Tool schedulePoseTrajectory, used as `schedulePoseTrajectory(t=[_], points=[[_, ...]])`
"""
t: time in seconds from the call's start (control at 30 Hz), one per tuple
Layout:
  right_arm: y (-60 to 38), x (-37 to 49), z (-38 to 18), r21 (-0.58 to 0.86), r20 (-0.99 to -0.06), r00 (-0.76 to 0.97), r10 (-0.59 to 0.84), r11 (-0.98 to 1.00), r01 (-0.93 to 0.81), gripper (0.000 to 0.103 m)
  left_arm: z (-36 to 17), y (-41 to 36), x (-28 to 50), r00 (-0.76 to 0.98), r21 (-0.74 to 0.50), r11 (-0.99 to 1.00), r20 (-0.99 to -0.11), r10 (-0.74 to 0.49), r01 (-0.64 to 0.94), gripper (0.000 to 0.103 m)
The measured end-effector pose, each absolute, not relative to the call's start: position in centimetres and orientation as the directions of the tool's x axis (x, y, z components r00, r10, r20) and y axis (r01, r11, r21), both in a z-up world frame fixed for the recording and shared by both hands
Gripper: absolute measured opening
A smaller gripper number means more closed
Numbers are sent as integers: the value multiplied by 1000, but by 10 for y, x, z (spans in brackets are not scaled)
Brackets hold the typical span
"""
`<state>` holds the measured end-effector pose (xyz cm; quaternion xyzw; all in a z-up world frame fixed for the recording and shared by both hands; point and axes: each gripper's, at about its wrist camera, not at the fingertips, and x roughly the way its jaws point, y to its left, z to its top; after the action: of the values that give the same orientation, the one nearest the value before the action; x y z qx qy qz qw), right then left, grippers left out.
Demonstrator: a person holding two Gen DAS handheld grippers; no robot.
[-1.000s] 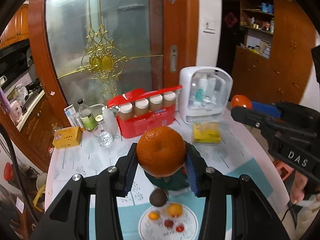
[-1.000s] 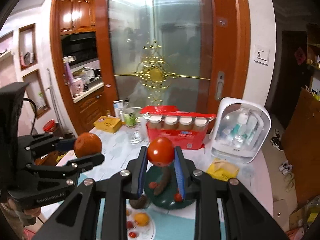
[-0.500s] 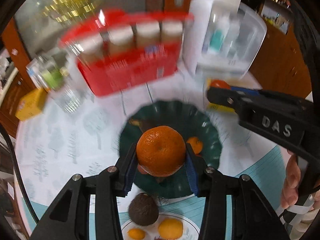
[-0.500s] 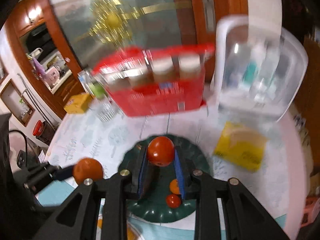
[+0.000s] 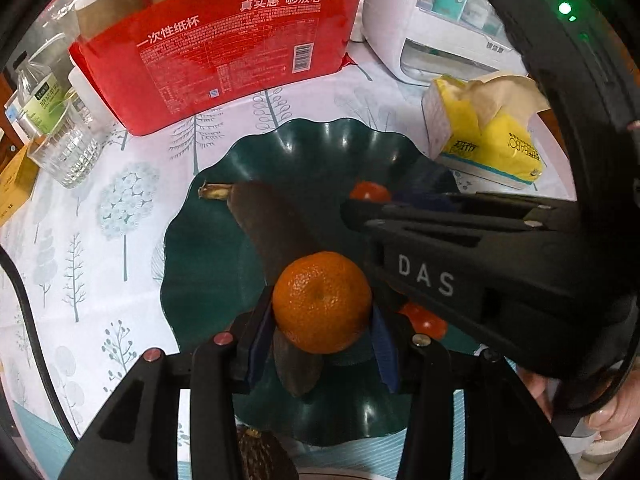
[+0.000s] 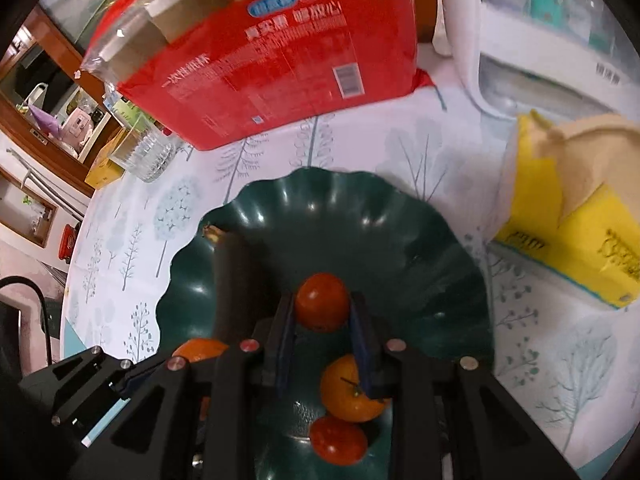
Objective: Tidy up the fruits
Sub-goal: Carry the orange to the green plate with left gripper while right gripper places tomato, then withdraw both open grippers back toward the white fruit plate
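Over the green bowl (image 5: 208,264), left gripper (image 5: 322,322) clamps a mandarin (image 5: 322,306), right gripper (image 6: 322,322) a tomato (image 6: 322,302).

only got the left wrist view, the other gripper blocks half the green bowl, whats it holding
observer: the right gripper is shut on a tomato, low over the green bowl.
operator: any fruit hidden under it
observer: yes, a small orange lies in the bowl under that gripper's fingers, next to a second tomato.
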<state>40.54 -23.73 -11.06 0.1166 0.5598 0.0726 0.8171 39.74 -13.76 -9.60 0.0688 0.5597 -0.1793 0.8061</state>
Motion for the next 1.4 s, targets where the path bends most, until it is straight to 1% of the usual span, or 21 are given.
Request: schedulePoseTrajectory(t=[0.07, 0.1, 0.13, 0.2, 0.23, 0.3, 0.33, 0.6, 0.87, 1.0, 1.13, 1.33, 1.4], points=[[-237, 407, -116, 294, -900, 342, 270, 955, 21, 27, -93, -136, 396, 312, -94, 927, -925, -216, 364, 45], [-238, 408, -118, 302, -902, 331, 276, 953, 29, 28, -92, -135, 396, 312, -98, 926, -924, -221, 365, 50], [-238, 408, -120, 309, -905, 319, 281, 950, 38, 28, -90, -134, 395, 315, -102, 925, -922, -226, 367, 59], [-239, 407, -121, 314, -905, 314, 285, 948, 43, 29, -85, -133, 393, 333, -97, 925, -915, -228, 368, 68], [-239, 407, -121, 314, -905, 315, 284, 948, 45, 30, -82, -133, 391, 343, -88, 923, -912, -226, 374, 72], [-241, 405, -117, 308, -905, 324, 277, 950, 50, 35, -77, -133, 388, 358, -71, 921, -908, -219, 384, 75], [-242, 403, -116, 306, -904, 328, 273, 950, 53, 36, -74, -131, 386, 366, -63, 922, -906, -213, 381, 76], [-246, 388, -94, 284, -901, 357, 248, 958, 49, 37, -55, -116, 374, 369, -59, 932, -908, -199, 358, 77], [-245, 358, -48, 261, -879, 422, 220, 965, 40, 37, -8, -91, 345, 419, -41, 942, -888, -187, 334, 81], [-241, 341, -17, 245, -868, 452, 205, 969, 32, 37, 22, -77, 330, 456, -27, 946, -871, -181, 323, 81], [-233, 322, 17, 226, -852, 486, 194, 974, 6, 37, 58, -58, 308, 504, -12, 952, -846, -173, 306, 86], [-215, 279, 79, 162, -814, 561, 154, 986, -37, 37, 106, -35, 272, 565, 0, 958, -808, -170, 287, 86], [-210, 265, 97, 147, -796, 587, 147, 988, -49, 37, 121, -27, 257, 584, -1, 960, -793, -172, 281, 89]])
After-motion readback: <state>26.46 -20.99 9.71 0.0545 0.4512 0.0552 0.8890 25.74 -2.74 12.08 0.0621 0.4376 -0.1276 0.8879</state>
